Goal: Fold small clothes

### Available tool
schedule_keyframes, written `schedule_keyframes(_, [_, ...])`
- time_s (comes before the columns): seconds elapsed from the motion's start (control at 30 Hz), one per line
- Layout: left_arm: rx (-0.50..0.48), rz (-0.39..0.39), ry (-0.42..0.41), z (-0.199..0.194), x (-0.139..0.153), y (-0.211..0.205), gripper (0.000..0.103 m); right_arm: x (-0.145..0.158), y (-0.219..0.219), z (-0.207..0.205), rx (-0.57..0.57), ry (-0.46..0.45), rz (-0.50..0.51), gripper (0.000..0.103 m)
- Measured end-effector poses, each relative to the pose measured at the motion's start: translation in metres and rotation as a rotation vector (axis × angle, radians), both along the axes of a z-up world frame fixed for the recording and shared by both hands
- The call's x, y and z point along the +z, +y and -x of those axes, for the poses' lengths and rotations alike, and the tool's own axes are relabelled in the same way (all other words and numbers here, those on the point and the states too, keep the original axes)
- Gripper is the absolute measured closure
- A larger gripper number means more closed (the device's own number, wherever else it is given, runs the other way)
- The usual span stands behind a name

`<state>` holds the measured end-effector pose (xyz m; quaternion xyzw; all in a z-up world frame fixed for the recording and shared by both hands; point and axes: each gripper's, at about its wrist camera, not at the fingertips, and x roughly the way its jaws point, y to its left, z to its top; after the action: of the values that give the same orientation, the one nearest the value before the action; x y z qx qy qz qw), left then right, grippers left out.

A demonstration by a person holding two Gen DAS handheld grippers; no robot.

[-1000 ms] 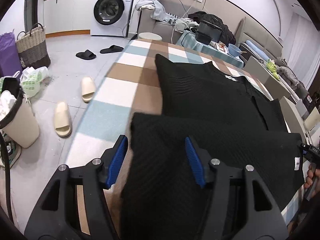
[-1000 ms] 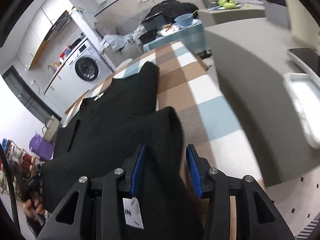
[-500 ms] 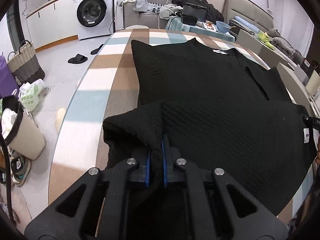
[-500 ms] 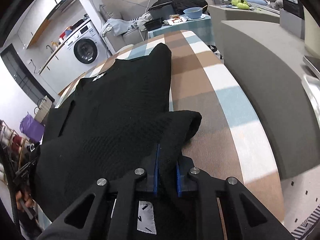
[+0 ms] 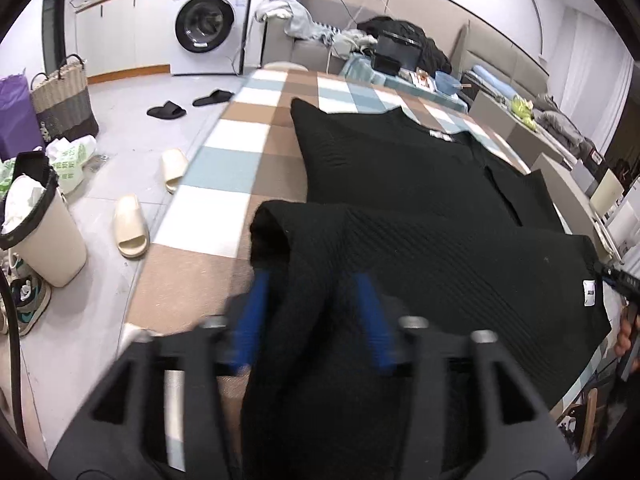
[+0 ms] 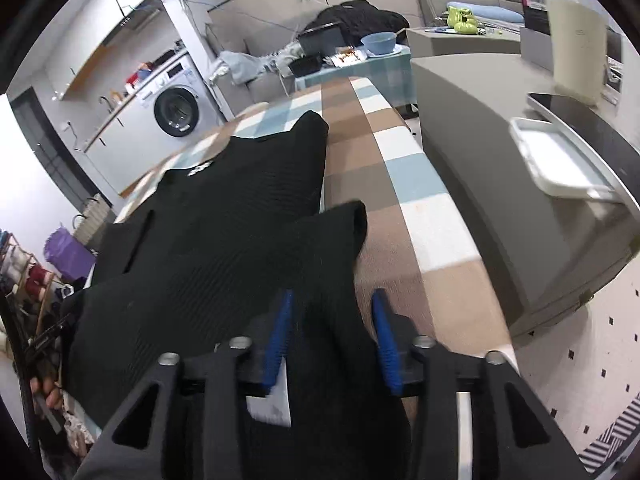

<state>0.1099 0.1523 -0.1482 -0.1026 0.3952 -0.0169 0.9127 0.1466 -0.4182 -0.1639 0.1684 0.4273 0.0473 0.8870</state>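
Note:
A black knit garment (image 5: pixel 420 184) lies on the checked table (image 5: pixel 236 168), its near part folded up over the rest. My left gripper (image 5: pixel 312 312) is open, its blue fingers (image 5: pixel 252 312) on either side of the fold's left corner, which lies loose between them. In the right wrist view the garment (image 6: pixel 224 208) lies on the table (image 6: pixel 424 224), and my right gripper (image 6: pixel 332 332) is open with the fold's right corner between its fingers (image 6: pixel 384 336). A white label (image 6: pixel 272 404) shows near the right gripper.
On the floor to the left are a bin (image 5: pixel 44 236), cream slippers (image 5: pixel 130 226) and a wicker basket (image 5: pixel 64 100). A washing machine (image 5: pixel 208 32) stands at the back. A grey counter (image 6: pixel 500 160) with a white tray (image 6: pixel 560 160) runs along the table's right.
Both grippers closed on the folded edge's corners half a second ago and have now opened, letting the cloth go. The fold lies over the garment.

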Motion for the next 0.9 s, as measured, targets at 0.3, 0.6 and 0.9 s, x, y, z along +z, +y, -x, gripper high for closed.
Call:
schedule_keyframes(0.3, [0.004,-0.022,-0.052,0.01,0.01,-0.004,0.099,-0.003,0.003,0.008,0.045,-0.058,-0.001,0.098])
schedule_keyframes(0.6, [0.025,0.058,-0.159,-0.023,0.051,0.009,0.099,0.056,-0.005,0.001,-0.016,-0.281,-0.076,0.1])
schedule_keyframes(0.9, [0.027,0.005,0.007,-0.074,0.01,0.008,0.097,0.01,-0.006,-0.041,-0.071,-0.043,0.027,0.09])
